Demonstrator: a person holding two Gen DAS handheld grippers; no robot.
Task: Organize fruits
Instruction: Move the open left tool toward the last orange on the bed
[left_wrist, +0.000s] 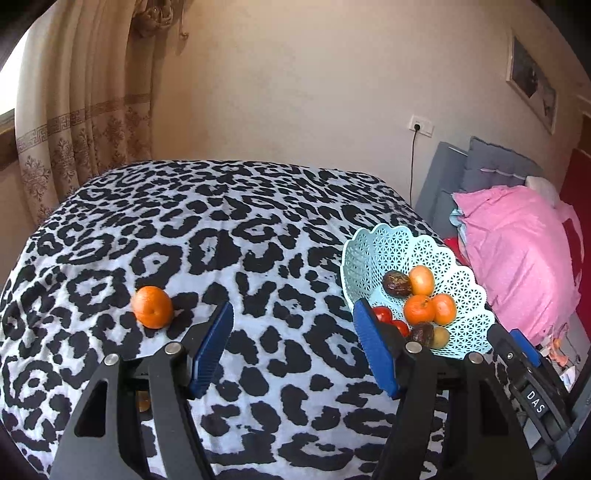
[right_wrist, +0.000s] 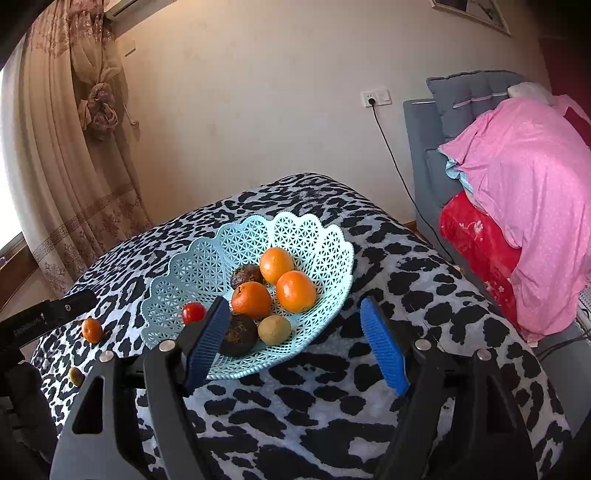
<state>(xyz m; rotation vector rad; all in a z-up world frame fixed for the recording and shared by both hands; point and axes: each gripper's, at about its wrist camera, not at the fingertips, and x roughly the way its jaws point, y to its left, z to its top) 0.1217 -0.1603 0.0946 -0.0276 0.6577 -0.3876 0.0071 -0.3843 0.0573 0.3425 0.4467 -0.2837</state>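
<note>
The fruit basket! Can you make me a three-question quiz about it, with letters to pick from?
1. Where is the lone orange?
A. in the basket
B. on the spotted cloth
C. on the pink pillow

2. What colour is the basket?
A. light blue
B. red
C. yellow

3. What is the left gripper doing?
A. squeezing an orange
B. open, holding nothing
C. shut on the basket

Answers: 1 B, it sits on the cloth left of the basket. 2 A, its lacy rim is pale blue. 3 B, its blue pads stand wide apart with only cloth between.
</note>
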